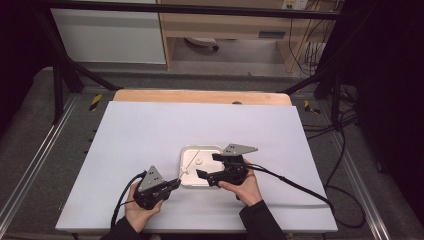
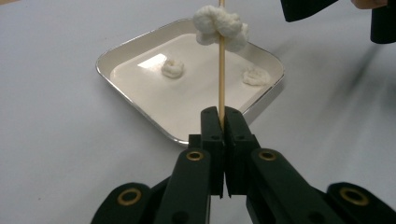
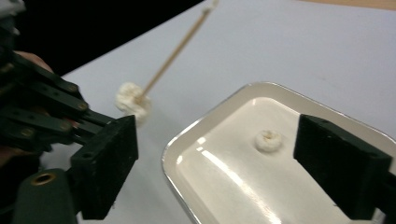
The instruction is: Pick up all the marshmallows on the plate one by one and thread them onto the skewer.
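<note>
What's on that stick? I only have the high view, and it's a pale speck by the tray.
Observer: In the left gripper view, a white puffy clump is speared on the skewer.
Operator: Is the stick held firmly?
Observer: The left gripper has its jaws shut on the skewer's lower end.
Operator: How many pieces lie loose in the tray?
Observer: Two small white pieces lie apart in the tray.
Operator: Is my right gripper carrying one?
Observer: No. The right gripper is wide open over the tray, with nothing held between its jaws.
</note>
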Motion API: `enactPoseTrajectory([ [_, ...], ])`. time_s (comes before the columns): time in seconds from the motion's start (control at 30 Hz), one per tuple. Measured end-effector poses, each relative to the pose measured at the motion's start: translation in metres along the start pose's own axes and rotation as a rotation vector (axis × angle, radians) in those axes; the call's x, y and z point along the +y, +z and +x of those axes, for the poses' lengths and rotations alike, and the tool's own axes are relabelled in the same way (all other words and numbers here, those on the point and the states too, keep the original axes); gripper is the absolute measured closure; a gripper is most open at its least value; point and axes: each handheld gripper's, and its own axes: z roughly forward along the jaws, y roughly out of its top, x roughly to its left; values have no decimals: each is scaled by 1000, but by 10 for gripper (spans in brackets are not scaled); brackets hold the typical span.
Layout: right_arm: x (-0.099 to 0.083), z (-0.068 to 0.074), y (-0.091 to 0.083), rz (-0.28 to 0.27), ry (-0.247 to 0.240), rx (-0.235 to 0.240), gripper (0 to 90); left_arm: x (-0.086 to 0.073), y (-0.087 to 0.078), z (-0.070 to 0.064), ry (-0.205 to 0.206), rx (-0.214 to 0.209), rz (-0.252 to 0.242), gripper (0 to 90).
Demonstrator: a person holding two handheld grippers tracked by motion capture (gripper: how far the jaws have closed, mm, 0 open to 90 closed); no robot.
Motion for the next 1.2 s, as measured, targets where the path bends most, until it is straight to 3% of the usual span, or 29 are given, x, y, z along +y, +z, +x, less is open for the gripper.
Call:
enactPoseTrajectory([
  [0.27, -2, -9, 4, 117, -64, -78, 50, -3, -9, 7, -24, -4, 12, 880],
  [0.7, 3, -26, 22, 134, -57, -144, 60, -6, -13, 14, -42, 19, 26, 880],
  [0.83, 8, -28, 32, 174, -79, -164, 62, -6, -12, 15, -43, 17, 27, 880],
  [1.07, 14, -29, 54, 207, -104, -149, 121, -6, -12, 15, -44, 14, 29, 880],
  [1.2, 14, -28, 66, 225, -129, -134, 213, -6, -11, 15, -43, 13, 31, 879],
])
